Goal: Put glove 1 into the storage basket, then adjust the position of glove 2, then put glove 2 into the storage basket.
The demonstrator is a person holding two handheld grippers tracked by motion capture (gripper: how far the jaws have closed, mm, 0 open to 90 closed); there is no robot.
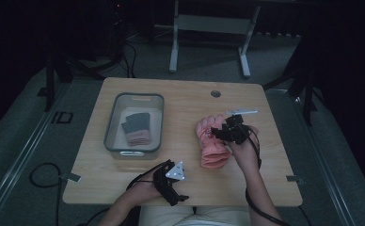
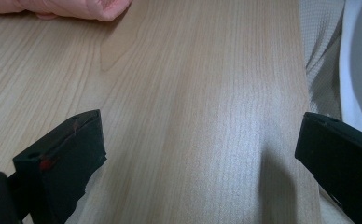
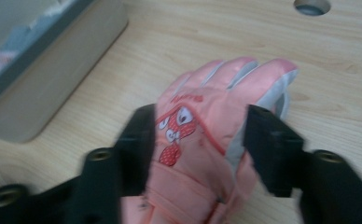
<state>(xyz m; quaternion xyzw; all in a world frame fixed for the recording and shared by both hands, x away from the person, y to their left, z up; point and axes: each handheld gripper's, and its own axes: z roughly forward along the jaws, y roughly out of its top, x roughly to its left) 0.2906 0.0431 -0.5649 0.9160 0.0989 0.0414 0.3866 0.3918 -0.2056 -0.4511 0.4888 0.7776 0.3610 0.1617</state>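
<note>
Pink padded fabric marks the glove [image 1: 212, 142] lying flat on the wooden counter [image 1: 180, 186], right of centre, fingers pointing away from the person and cuff toward the near edge. A matching glove [image 1: 137, 129] already lies in the grey bin [image 1: 116, 109] on the left half, so the likely job is getting this 2nd glove in beside the 1st.

The right gripper [image 3: 198, 140] stands over the glove's back with its 2 jaws apart, 1 on each side of the palm where the cartoon face is printed. Whether the pads touch the fabric is hard to tell through the blur, but nothing looks pinched, so I judge the glove to be resting on the counter, not held. Straddling the widest part suits a soft thing: a grab there would gather enough fabric to lift it whole.

The left gripper [image 1: 170, 181] waits near the front edge, jaws spread wide over bare wood, with the glove's cuff a little way off. Parked there it leaves the path to the bin clear.

Room is generous: bare counter lies between glove and bin, and the bin's right wall is the only rim to clear. A round cable hole [image 1: 216, 93] sits farther back, out of the way.
</note>
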